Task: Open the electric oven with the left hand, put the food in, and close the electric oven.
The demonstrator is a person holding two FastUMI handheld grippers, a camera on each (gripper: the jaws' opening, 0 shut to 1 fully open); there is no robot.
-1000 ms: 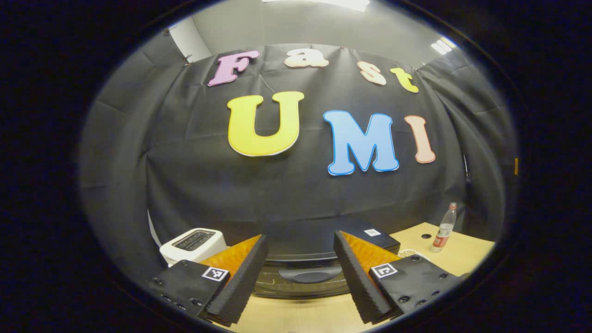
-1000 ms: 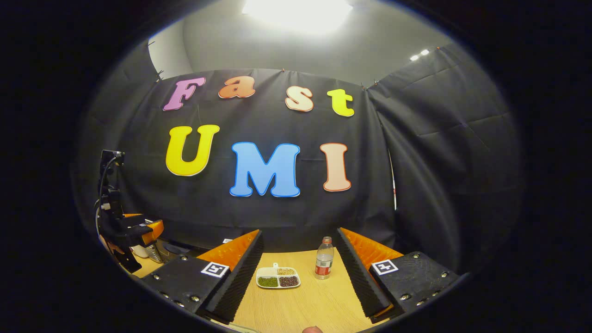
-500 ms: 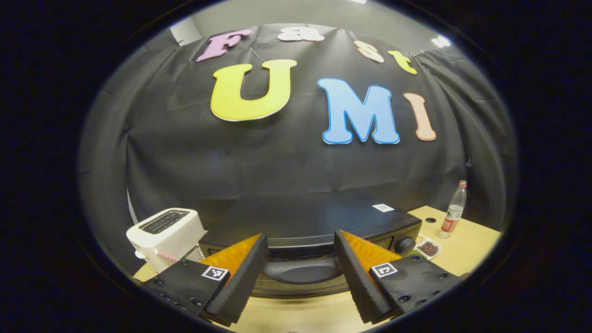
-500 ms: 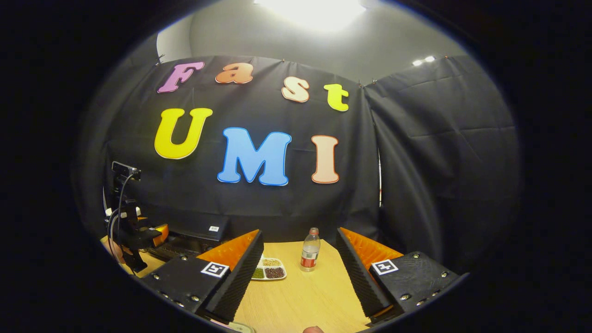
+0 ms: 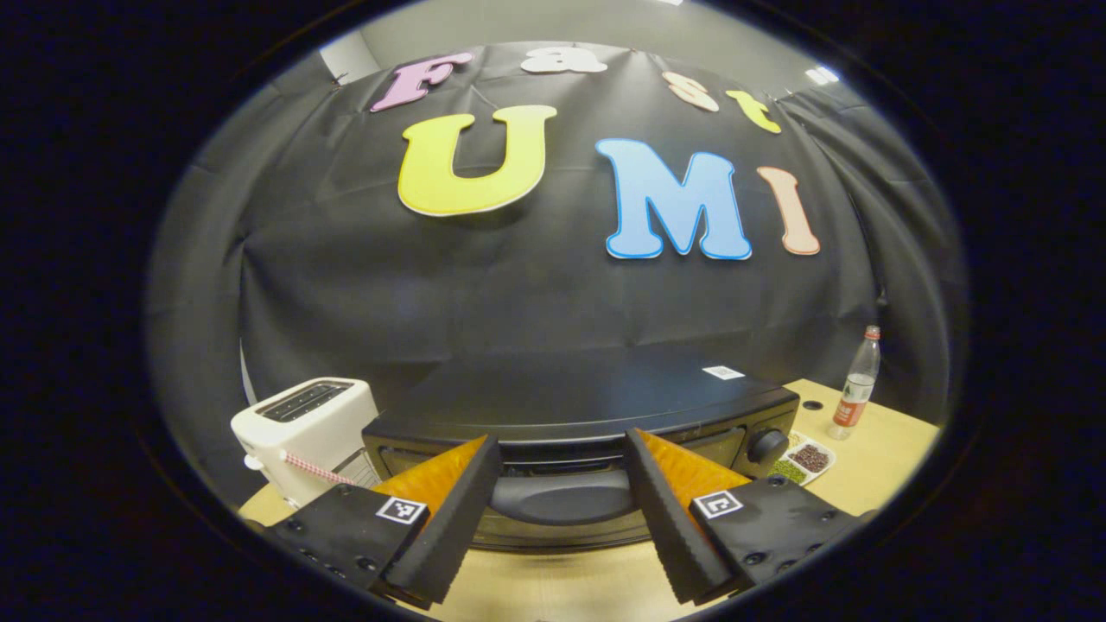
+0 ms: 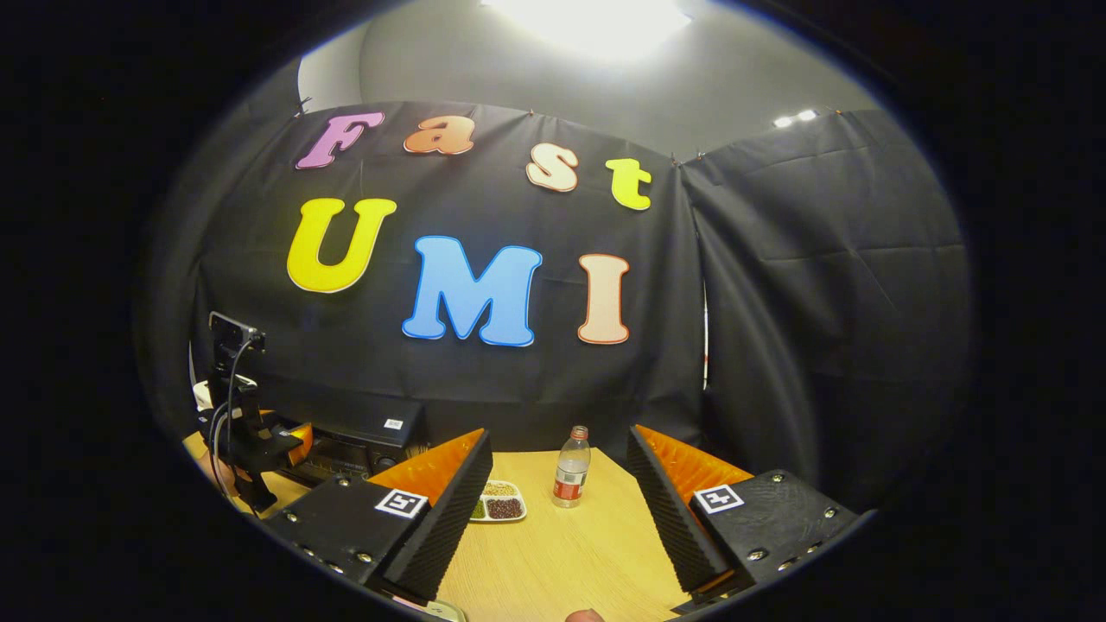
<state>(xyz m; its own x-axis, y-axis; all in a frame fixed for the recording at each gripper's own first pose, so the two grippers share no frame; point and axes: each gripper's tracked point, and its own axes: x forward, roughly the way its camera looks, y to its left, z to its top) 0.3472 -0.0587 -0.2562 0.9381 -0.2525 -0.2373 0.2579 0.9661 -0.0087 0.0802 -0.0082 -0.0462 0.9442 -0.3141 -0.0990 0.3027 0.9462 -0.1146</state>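
Note:
The black electric oven [image 5: 587,402] stands on the wooden table with its door closed. Its wide dark handle [image 5: 562,497] lies just beyond and between the fingers of my left gripper [image 5: 562,540], which is open and holds nothing. A white divided dish of beans [image 5: 804,458] sits to the right of the oven. In the right gripper view the dish [image 6: 497,503] lies ahead on the table, partly behind one finger. My right gripper [image 6: 557,527] is open and empty above the tabletop. The oven [image 6: 363,441] and the left gripper [image 6: 255,436] show at far left.
A white toaster [image 5: 302,423] stands left of the oven. A clear bottle with a red label [image 6: 568,475] stands upright beside the dish, also near the table's far right [image 5: 855,384]. The wooden table [image 6: 562,553] stretches in front of my right gripper.
My left gripper has dropped and come closer to the oven, whose front and handle now sit between its fingers. The right gripper view has shifted slightly, so dish and bottle moved left.

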